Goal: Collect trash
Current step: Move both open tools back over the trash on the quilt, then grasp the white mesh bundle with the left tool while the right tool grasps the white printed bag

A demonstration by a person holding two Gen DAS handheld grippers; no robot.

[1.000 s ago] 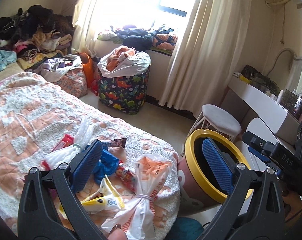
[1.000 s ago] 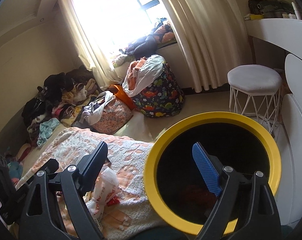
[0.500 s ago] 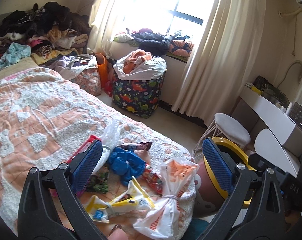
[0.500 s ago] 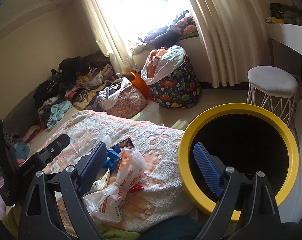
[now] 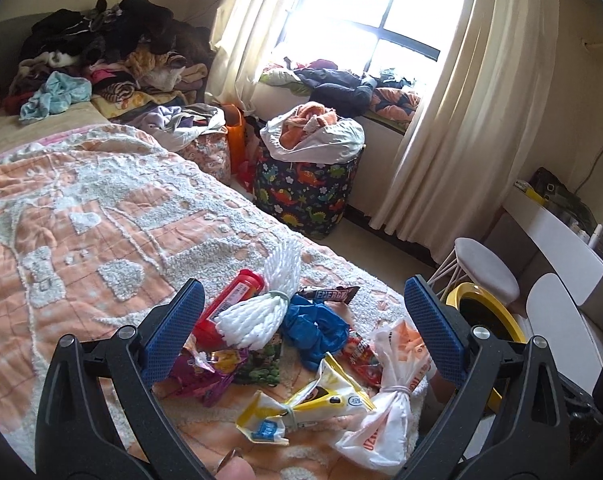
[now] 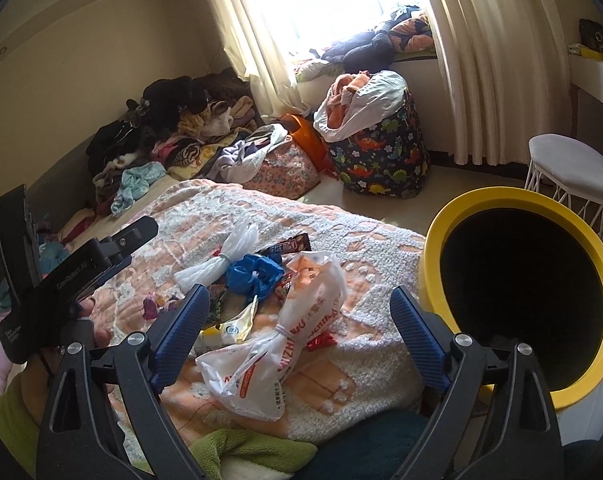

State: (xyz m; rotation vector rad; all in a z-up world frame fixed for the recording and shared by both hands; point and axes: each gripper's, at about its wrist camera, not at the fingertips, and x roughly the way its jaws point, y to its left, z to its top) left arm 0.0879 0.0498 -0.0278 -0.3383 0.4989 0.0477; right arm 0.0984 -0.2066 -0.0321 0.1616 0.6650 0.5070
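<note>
A pile of trash lies on the bed's near corner: a tied white-and-orange plastic bag (image 5: pixel 385 400) (image 6: pixel 285 332), a white tied bag (image 5: pixel 261 308) (image 6: pixel 217 264), a crumpled blue bag (image 5: pixel 313 328) (image 6: pixel 253 272), a red tube (image 5: pixel 229 304), a yellow-white wrapper (image 5: pixel 305 404) and snack wrappers. The yellow-rimmed bin (image 6: pixel 533 300) (image 5: pixel 485 312) stands beside the bed at the right. My left gripper (image 5: pixel 301 328) is open and empty, above the pile. My right gripper (image 6: pixel 297 332) is open and empty, around the white-and-orange bag's view.
The orange-and-white blanket (image 5: pixel 81 220) covers the bed. A dinosaur-print hamper (image 5: pixel 309 192) full of clothes stands by the window. Clothes are heaped at the far left (image 5: pixel 101 52). A white stool (image 6: pixel 573 176) and a white desk (image 5: pixel 553 232) stand at the right.
Both grippers have swung left from the bin toward the trash pile on the bed. The bin has slid to the right in both views. Both stay open and empty.
</note>
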